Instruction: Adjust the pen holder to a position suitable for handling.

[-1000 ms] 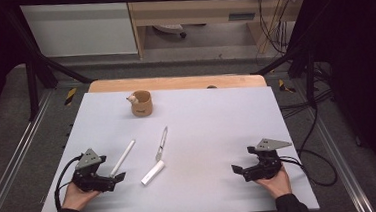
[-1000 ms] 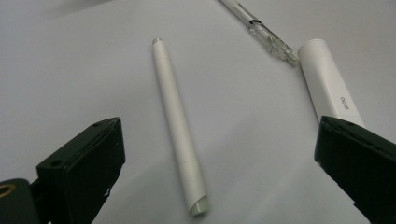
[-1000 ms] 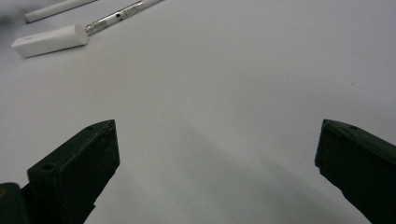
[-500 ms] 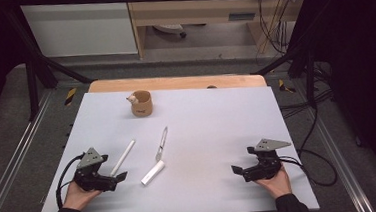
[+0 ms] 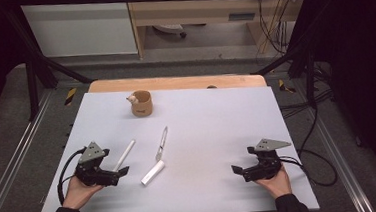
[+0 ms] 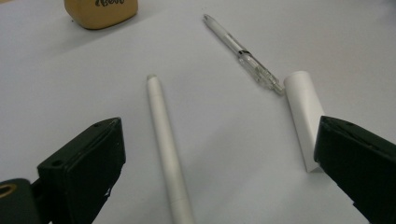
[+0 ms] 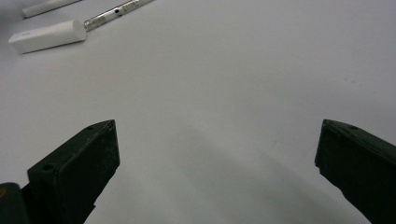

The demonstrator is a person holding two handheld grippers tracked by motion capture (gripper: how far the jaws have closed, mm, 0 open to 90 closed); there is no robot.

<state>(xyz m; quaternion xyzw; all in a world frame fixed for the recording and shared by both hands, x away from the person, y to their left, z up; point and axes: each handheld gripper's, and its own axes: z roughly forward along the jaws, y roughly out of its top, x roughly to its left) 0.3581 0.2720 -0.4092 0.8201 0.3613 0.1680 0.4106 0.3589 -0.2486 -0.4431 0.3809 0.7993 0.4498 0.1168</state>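
Your left gripper (image 5: pixel 123 171) rests low on the near left part of the white tabletop (image 5: pixel 212 129), its fingers (image 6: pixel 84 163) spread wide and grasping nothing. In the left gripper view, the long slim white plastic pen (image 6: pixel 166 149) lies flat on the tabletop between those fingers, nearer the left one and touching neither; its far tip points away from you. In the high view that pen (image 5: pixel 124 155) lies just beyond your left gripper, slanting up and to the right. To its right sits the short white rectangular plastic cap (image 5: pixel 152 172), and just past the cap's far end lies the clear-barrelled silver pen (image 5: pixel 162 143), the two close to touching end to end. The small tan wooden cup (image 5: pixel 141 103) stands upright near the far edge, well apart from the pens. Your right gripper (image 5: pixel 236 170) rests on the near right side, well away from all of these, with its fingers (image 7: pixel 77 163) likewise spread and released over bare tabletop; the cap (image 7: pixel 46 35) appears far off in the right gripper view.
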